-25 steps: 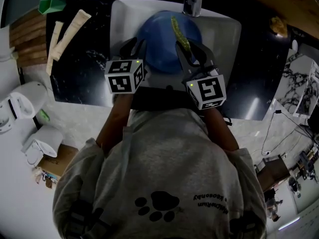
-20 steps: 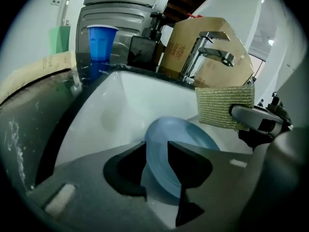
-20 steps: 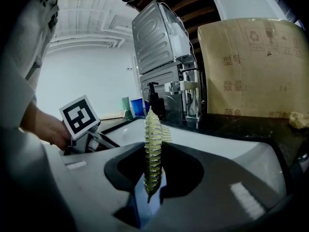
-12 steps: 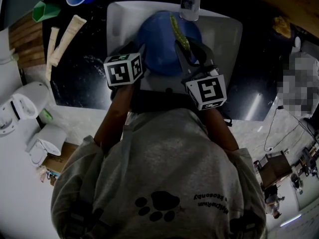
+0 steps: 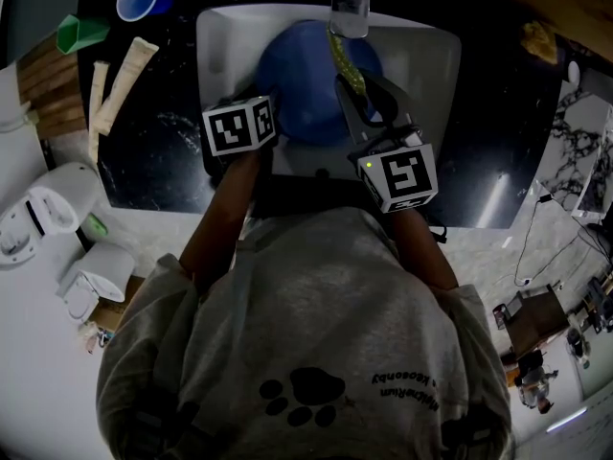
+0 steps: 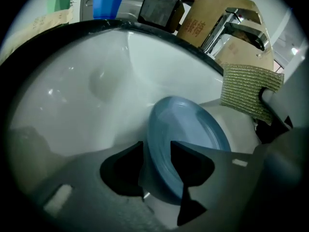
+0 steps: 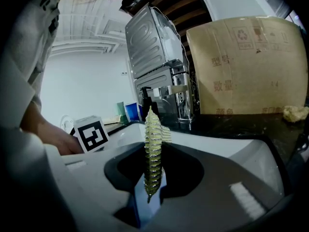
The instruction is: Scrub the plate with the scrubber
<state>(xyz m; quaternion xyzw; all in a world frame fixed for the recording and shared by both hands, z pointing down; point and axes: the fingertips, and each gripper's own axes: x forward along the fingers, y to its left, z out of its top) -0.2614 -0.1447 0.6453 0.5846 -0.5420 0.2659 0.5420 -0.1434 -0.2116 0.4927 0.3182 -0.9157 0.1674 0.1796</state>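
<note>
Currently the left gripper is holding its jaws spread wide. The lower rim of the round blue plate is sitting in the gap between them. The pads are not clamping it, and the rim is running nearer the left-hand jaw in the left gripper view. The plate is standing tilted on its edge inside the glossy white sink basin, with its face turned toward the other gripper.

The right gripper is pinching its jaws tight on the thin yellow-green woven scrubber pad. The pad is showing edge-on and sticking up well past the jaw tips. From the head view, the scrubber is lying over the right part of the plate's face, just below the chrome faucet. Whether it is actually touching the plate cannot be told. Both grippers are hovering over the basin's near side, with the plate between them.
</note>
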